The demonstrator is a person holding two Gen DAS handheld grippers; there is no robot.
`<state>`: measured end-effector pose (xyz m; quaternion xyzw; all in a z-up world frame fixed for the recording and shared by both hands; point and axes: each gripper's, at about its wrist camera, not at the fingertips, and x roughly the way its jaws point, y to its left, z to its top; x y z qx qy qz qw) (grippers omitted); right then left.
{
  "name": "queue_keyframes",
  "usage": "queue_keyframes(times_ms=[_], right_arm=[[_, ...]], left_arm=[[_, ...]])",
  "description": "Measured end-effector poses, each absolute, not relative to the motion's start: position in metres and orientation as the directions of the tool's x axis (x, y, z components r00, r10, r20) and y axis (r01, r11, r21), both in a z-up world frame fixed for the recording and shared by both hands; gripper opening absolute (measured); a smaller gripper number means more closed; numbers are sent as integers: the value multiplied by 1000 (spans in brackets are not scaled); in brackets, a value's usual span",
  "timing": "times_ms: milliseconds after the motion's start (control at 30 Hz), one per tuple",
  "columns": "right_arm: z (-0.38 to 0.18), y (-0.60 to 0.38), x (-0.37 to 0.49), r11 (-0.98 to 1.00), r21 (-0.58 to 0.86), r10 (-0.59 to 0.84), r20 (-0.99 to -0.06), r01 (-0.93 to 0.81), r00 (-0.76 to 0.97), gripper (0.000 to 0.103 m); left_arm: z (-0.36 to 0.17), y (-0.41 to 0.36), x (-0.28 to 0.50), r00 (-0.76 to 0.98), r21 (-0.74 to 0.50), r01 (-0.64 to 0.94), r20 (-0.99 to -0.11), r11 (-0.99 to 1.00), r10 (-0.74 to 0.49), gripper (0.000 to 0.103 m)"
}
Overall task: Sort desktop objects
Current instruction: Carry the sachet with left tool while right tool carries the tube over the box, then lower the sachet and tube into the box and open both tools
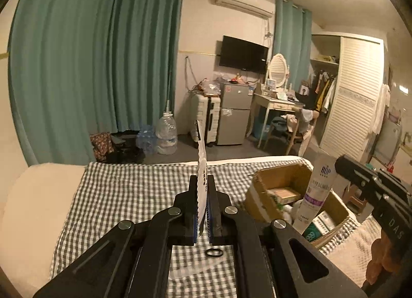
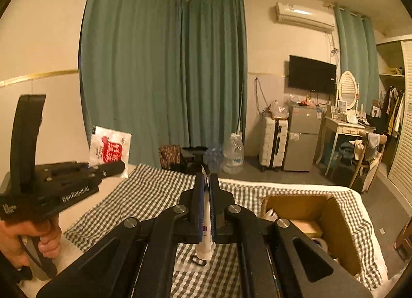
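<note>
My left gripper (image 1: 202, 182) is shut on a flat white packet (image 1: 201, 169), held edge-on above the checkered cloth (image 1: 123, 195). In the right wrist view the packet (image 2: 110, 150) shows a red print, held by the left gripper (image 2: 116, 166) at the left. My right gripper (image 2: 206, 182) is shut on a white tube (image 2: 205, 236) with a purple label, cap end down. In the left wrist view that tube (image 1: 318, 192) hangs over the open cardboard box (image 1: 260, 190), held by the right gripper (image 1: 342, 166).
The cardboard box (image 2: 342, 223) sits at the right of the bed and holds small cartons. A black hair tie (image 1: 214, 252) and a clear plastic strip (image 1: 190, 269) lie on the cloth below. A small dark clip (image 2: 198, 262) lies under the tube. The bed edge is beyond.
</note>
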<state>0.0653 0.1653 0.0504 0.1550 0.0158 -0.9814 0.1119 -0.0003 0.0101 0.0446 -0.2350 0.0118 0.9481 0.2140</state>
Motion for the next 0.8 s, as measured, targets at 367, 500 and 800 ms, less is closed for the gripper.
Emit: queue_keyframes(times_ms=[367, 500, 800], right_arm=[[72, 259, 77, -993, 60, -118, -254, 106, -960, 3], [70, 290, 76, -996, 56, -79, -273, 66, -959, 3], [48, 345, 62, -991, 135, -58, -324, 14, -944, 3]], left_arm=[[54, 106, 3, -734, -63, -511, -487, -857, 474, 6], [49, 136, 9, -700, -67, -555, -501, -829, 509, 6], [4, 228, 5, -590, -80, -647, -578, -758, 564, 6]])
